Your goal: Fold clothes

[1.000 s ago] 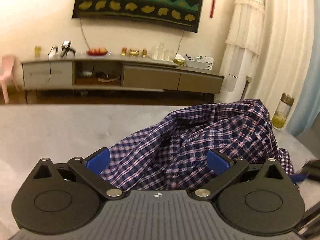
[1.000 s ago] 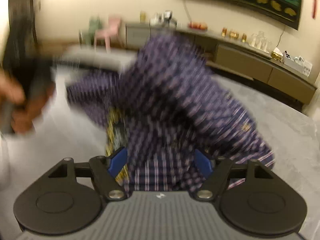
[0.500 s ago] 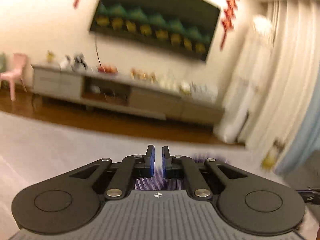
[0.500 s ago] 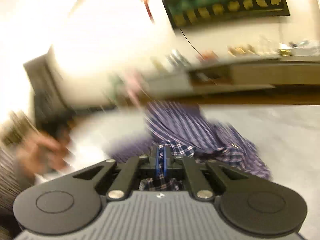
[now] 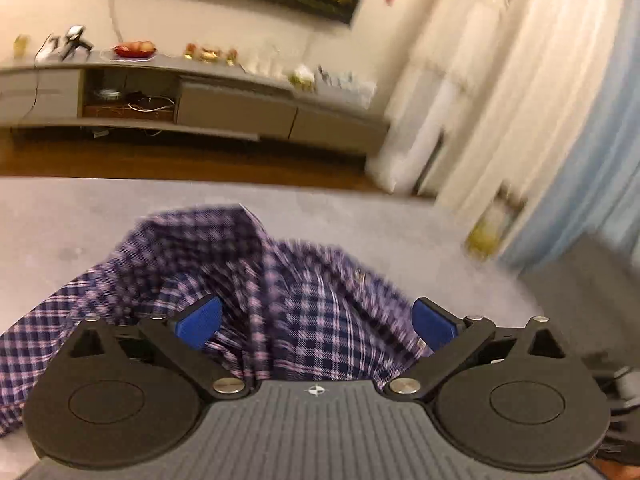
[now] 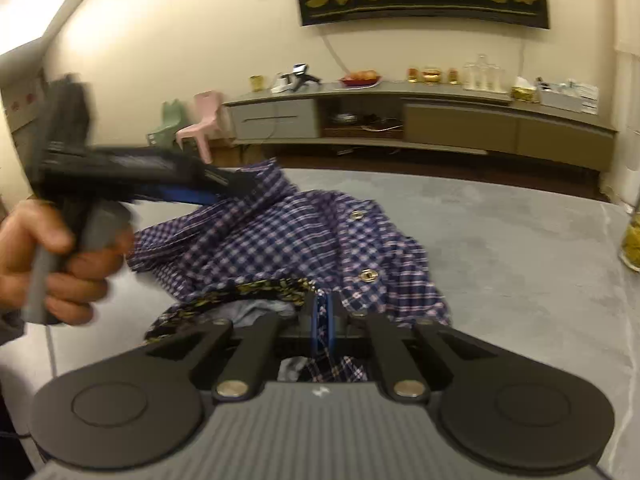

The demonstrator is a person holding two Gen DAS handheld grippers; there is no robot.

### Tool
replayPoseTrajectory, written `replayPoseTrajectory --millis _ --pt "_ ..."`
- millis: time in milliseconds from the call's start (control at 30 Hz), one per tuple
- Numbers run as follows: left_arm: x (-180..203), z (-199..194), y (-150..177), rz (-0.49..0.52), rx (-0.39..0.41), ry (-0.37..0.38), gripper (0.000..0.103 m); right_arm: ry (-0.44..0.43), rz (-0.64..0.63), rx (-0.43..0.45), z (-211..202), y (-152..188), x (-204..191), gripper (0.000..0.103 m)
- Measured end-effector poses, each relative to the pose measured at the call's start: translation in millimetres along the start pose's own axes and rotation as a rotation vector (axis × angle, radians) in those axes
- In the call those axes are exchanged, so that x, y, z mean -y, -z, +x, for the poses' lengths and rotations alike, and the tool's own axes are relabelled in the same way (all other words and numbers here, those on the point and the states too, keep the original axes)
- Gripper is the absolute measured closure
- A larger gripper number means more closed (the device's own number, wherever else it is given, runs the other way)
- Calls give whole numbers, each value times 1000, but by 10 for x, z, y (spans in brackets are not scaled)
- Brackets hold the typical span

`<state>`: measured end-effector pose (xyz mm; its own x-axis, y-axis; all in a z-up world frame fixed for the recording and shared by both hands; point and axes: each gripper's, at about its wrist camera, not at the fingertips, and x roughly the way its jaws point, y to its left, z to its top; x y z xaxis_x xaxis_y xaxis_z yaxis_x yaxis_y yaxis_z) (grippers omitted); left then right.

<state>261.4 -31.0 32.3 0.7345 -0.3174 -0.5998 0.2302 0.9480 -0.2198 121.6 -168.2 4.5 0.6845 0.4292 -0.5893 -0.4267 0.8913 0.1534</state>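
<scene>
Grey table surface (image 6: 520, 248) bare across right half of right wrist frame; free passage there. Checked shirt (image 6: 280, 236) heaped at centre blocks middle. Left gripper (image 6: 224, 192) and hand (image 6: 52, 264) fill left side, over shirt's left edge. Jar (image 6: 632, 240) stands at right edge. In left wrist frame, upper-left table (image 5: 60, 216) beyond shirt (image 5: 320, 312) bare.

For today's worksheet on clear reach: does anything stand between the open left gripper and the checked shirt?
Nothing visible does. The left gripper is open directly over the checked shirt, cloth bunched between its fingers. The right gripper is shut on another part of the shirt.
</scene>
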Motion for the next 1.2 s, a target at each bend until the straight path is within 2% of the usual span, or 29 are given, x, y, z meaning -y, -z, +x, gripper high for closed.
replayPoseTrajectory --millis 67,100,133,200,267,333,367,433,467,533,567,600,633,667,700,733,833,900,967,1033,1100,1133,1200 --pt "-9 89 89 14 -25 -115 53 3 -14 -9 6 15 -40 99" --pt "-108 78 105 -31 -32 -136 87 4 -18 -11 8 14 -59 99" --pt "-207 67 120 -76 -39 -158 93 4 -17 -5 9 -6 -75 99" --pt "-445 -246 65 -186 21 -157 102 -42 13 28 -54 -47 -71 99" --pt "-671 -828 -32 -292 136 -106 102 -178 82 102 -187 -99 -45 99" --pt "-831 -1414 -153 -342 261 -88 103 -337 161 190 -327 -154 -20 99" --pt "-893 -1669 -229 -349 328 -106 103 -368 189 219 -336 -179 -18 99" --pt "-955 -1779 -399 -301 382 -155 102 -335 238 218 -188 -226 -42 99" --pt "-992 -1684 -467 -253 354 -155 102 -251 248 185 -34 -238 -86 99" --pt "-1031 -1192 -420 -118 153 -116 98 -36 258 95 333 -204 -116 98" --pt "-1004 -947 -295 -69 58 -133 97 51 271 57 479 -170 -96 98" --pt "-967 -755 -140 -25 -14 -148 92 103 299 38 553 -127 -34 95" --pt "-922 -641 35 8 -52 -146 78 144 329 26 600 -87 30 83" --pt "-879 -554 204 34 -76 -128 66 153 355 25 572 -62 94 64" --pt "-838 -499 351 61 -85 -116 42 138 364 15 515 -52 142 54" --pt "-797 -474 478 90 -80 -110 27 127 367 13 434 -40 171 49" --pt "-635 -373 763 214 -84 -120 23 124 303 70 7 34 76 49" --pt "-598 -351 822 311 -87 -145 21 97 212 108 -275 166 -90 45" --pt "-629 -337 806 342 -67 -146 19 41 149 103 -401 365 -273 38" --pt "-687 -356 759 307 -41 -95 18 62 41 33 -300 480 -481 31" --pt "-708 -272 682 242 -22 -20 16 161 -119 -32 -70 544 -681 29" --pt "-721 -237 656 197 -14 14 13 210 -199 -64 46 576 -781 30" --pt "-752 -207 629 93 0 76 10 285 -304 -127 281 629 -888 40"
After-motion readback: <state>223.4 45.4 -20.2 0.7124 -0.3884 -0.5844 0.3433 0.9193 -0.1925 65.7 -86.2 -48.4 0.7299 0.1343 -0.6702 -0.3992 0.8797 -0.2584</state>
